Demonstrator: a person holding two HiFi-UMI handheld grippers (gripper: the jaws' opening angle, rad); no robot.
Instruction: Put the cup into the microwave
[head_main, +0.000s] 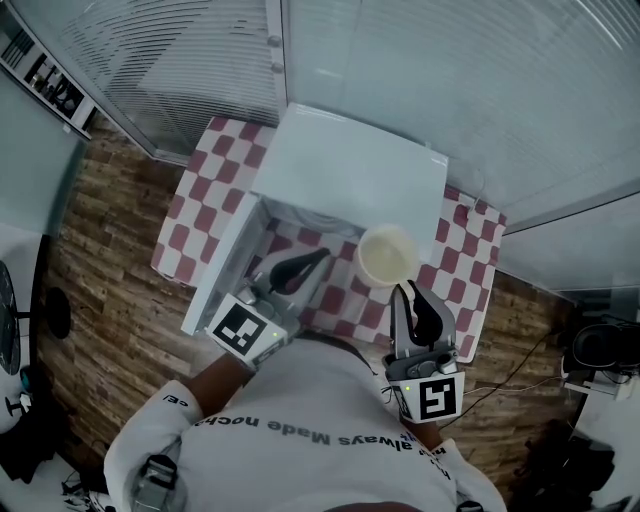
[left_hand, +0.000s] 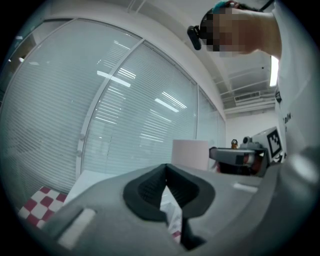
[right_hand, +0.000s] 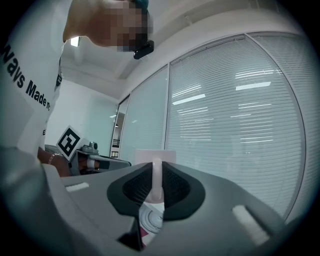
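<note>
The right tongs (head_main: 412, 292) clamp a thin pale part of the cup (head_main: 387, 255), held over the tabletop (head_main: 462, 245) on the near side of the open microwave (head_main: 350, 170). So narrow a pinch could let it swivel or clip the opening. The left tongs (head_main: 318, 256) sit together, empty.

Table under a red-and-white checked cloth (head_main: 195, 215). White microwave (head_main: 350, 172) sits on the cloth at the far side, its door (head_main: 222, 270) swung open to the left. Table stands on a wood-plank floor (head_main: 110, 310).
</note>
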